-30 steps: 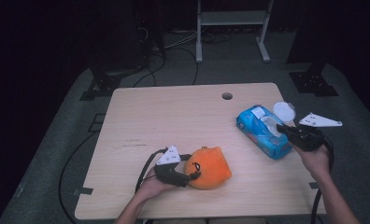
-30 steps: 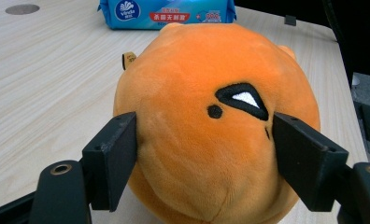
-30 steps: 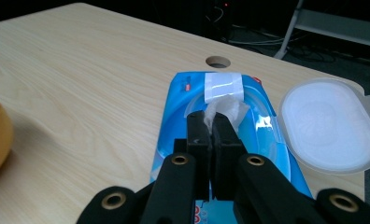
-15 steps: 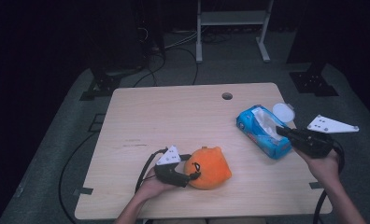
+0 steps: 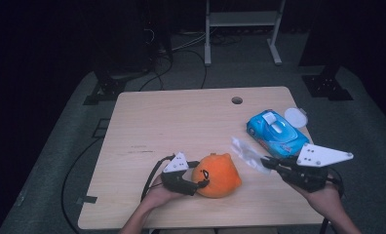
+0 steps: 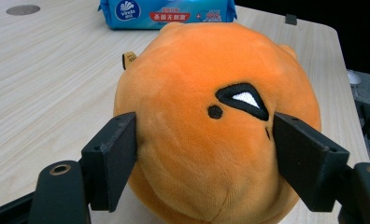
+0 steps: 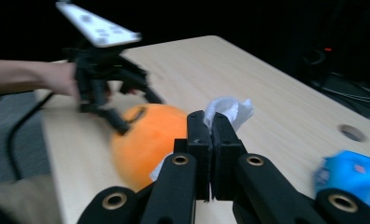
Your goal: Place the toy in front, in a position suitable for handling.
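An orange plush toy (image 5: 220, 174) (image 6: 206, 93) (image 7: 148, 135) lies near the front edge of the wooden table (image 5: 181, 122). My left gripper (image 5: 201, 179) (image 6: 204, 140) is shut on it, a pad pressing into each side of the plush. My right gripper (image 5: 268, 162) (image 7: 212, 122) hovers to the right of the plush, shut on a crumpled white wipe (image 5: 247, 152) (image 7: 227, 108) that sticks out beyond its jaws towards the plush. A blue pack of wet wipes (image 5: 275, 130) (image 6: 169, 10) (image 7: 351, 179) lies behind the right gripper, near the table's right edge.
A white round lid (image 5: 296, 117) sits at the table's right edge just beyond the pack. There is a cable hole (image 5: 237, 100) near the far edge. Cables run over the dark floor at the left, and a metal stand (image 5: 242, 19) rises behind the table.
My right gripper has drawn the white wipe away from the blue pack, moving left and up towards the plush. The left gripper and the plush have stayed put.
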`<state>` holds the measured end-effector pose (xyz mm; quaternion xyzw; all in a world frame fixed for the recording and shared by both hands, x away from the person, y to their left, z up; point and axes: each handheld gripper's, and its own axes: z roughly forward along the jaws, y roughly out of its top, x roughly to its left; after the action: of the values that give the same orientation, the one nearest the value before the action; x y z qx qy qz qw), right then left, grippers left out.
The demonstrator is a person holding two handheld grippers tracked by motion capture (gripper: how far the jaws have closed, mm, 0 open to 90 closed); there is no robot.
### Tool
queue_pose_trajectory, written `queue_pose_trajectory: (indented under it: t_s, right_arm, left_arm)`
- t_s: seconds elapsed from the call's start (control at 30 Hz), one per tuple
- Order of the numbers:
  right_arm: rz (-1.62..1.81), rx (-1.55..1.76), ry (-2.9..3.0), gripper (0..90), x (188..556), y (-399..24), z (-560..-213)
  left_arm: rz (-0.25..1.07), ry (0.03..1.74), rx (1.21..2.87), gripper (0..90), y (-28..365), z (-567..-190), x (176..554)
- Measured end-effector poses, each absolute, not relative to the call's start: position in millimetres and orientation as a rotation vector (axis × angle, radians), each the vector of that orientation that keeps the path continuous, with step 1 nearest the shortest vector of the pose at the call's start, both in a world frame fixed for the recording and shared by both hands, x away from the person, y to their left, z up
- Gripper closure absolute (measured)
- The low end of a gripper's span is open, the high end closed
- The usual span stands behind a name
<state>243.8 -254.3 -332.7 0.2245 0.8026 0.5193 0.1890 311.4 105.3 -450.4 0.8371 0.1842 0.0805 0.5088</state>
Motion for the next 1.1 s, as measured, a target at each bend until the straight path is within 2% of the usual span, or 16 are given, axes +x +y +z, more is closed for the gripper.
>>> queue_pose_trajectory:
  t_s: [0.3,0.73,0.83,1.03,1.1]
  right_arm:
    - [1.430,0.505,2.420,87.6,219.2,-223.1,-334.0]
    - [1.333,0.457,2.530,85.4,266.7,-177.1,-381.0]
    - [1.272,0.438,2.529,73.0,279.9,-164.4,-395.2]
    - [1.273,0.411,2.522,54.7,287.6,-156.1,-405.1]
    - [1.250,0.380,2.517,51.8,287.7,-152.3,-408.4]
  left_arm:
    - [0.198,0.442,2.017,24.8,104.4,-450.5,311.6]
    - [0.201,0.433,2.021,24.6,102.0,-449.6,310.7]
    - [0.204,0.428,2.024,24.6,101.1,-449.2,309.8]
    - [0.200,0.420,2.031,24.7,100.3,-448.9,310.8]
    - [0.202,0.411,2.039,24.8,99.9,-448.5,310.8]
